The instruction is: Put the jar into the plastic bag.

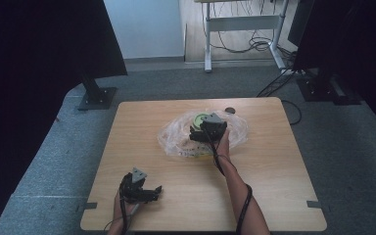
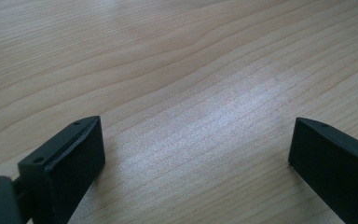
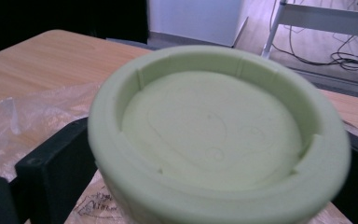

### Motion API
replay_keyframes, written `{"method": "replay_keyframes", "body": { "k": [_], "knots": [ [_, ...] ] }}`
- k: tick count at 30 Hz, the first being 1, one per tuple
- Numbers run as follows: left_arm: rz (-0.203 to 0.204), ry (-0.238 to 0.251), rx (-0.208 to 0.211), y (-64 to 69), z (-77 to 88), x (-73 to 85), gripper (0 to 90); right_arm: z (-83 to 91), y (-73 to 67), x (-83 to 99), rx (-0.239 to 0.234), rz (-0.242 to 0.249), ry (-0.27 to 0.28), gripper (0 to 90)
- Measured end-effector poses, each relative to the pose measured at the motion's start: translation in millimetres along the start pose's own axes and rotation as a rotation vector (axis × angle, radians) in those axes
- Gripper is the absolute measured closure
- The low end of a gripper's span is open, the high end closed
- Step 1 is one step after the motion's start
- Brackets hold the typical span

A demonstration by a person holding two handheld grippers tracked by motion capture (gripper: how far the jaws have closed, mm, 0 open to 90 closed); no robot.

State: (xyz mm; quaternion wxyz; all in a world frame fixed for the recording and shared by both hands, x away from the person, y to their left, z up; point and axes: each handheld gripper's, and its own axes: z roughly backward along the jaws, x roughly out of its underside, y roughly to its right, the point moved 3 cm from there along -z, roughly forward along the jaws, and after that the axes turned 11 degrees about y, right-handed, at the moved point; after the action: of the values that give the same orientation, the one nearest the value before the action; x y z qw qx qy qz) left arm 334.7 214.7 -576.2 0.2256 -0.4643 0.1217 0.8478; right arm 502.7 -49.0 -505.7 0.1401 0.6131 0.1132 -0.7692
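The pale green round container (image 3: 214, 135) sits right between the jaws of the right gripper (image 1: 206, 128), and in the right gripper view those two black jaws press against its outer wall on either side, pinching it. It lies toward the far edge of the table (image 1: 127, 147), a little right of the middle, on top of a crumpled clear plastic bag (image 1: 176, 134). By the look of it, this is a light, stiff, moulded piece: thick matte rim, shallow recessed top with small notches cut into the inner wall. Matte rather than glossy, so it should not slip much, and it looks sturdy enough to take a firm squeeze. The side wall, where the jaws already bear, seems the sensible place to hold; the curve means the grip should stay across the widest part or it may squirt out.

The bag underneath is the soft, slippery element. It may cling or drag along when the container lifts, and it spreads wider than the container on all sides.

A small dark disc (image 1: 230, 110) lies just beyond the bag near the far edge, so little spare room that way. Toward the near edge there is plenty of bare wood.

Down at the near left corner the left gripper (image 1: 149, 191) rests low over the wood, jaws spread wide with nothing between them, well apart from the action.
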Motion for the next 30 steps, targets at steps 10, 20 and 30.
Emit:
{"method": "replay_keyframes", "body": {
  "k": [10,20,30],
  "knots": [
    [-0.003,-0.001,-0.001,0.3,-0.2,0.0,3.2,20.7,0.8,0.2,-0.012,-0.027,0.044,0.0],
    [-0.006,-0.003,-0.002,0.3,-0.3,0.0,3.2,54.5,2.9,6.9,-0.076,-0.023,0.067,1.3],
    [-0.010,-0.004,-0.009,0.6,-0.6,-0.1,3.2,104.8,9.2,14.0,-0.129,-0.015,0.109,2.3]
  ]
}}
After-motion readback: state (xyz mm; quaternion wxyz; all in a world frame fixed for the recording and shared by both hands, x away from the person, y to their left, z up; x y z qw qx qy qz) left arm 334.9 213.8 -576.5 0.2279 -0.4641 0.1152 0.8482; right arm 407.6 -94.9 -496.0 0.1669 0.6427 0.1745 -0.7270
